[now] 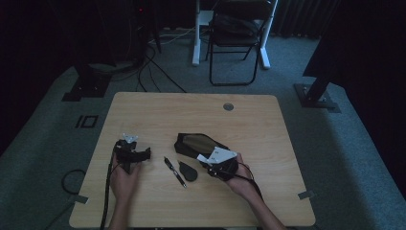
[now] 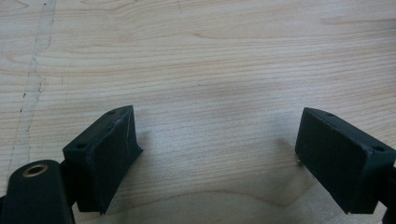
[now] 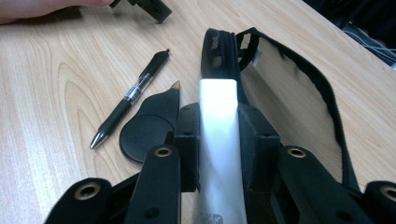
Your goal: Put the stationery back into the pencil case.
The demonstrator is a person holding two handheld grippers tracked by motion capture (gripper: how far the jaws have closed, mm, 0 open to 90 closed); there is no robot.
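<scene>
My right gripper (image 3: 218,114) is shut on a flat white tube-like item (image 3: 217,91), whose tip points at the mouth of an open black pouch (image 3: 285,79) with a tan lining. In the high view the pouch (image 1: 191,142) lies mid-table, with the right gripper (image 1: 207,158) at its near right end. A black pen (image 1: 174,171) and a flat black teardrop-shaped piece (image 1: 188,171) lie just left of that gripper. My left gripper (image 1: 139,154) rests at the table's left. Its jaws (image 2: 215,144) stand wide open over bare wood with nothing between them.
The wooden table (image 1: 158,112) has a round cable grommet (image 1: 228,106) near its far edge. A folding chair (image 1: 237,33) and floor cables (image 1: 153,62) lie beyond the table. The pen (image 3: 130,95) and teardrop piece (image 3: 147,130) sit close to the right jaws.
</scene>
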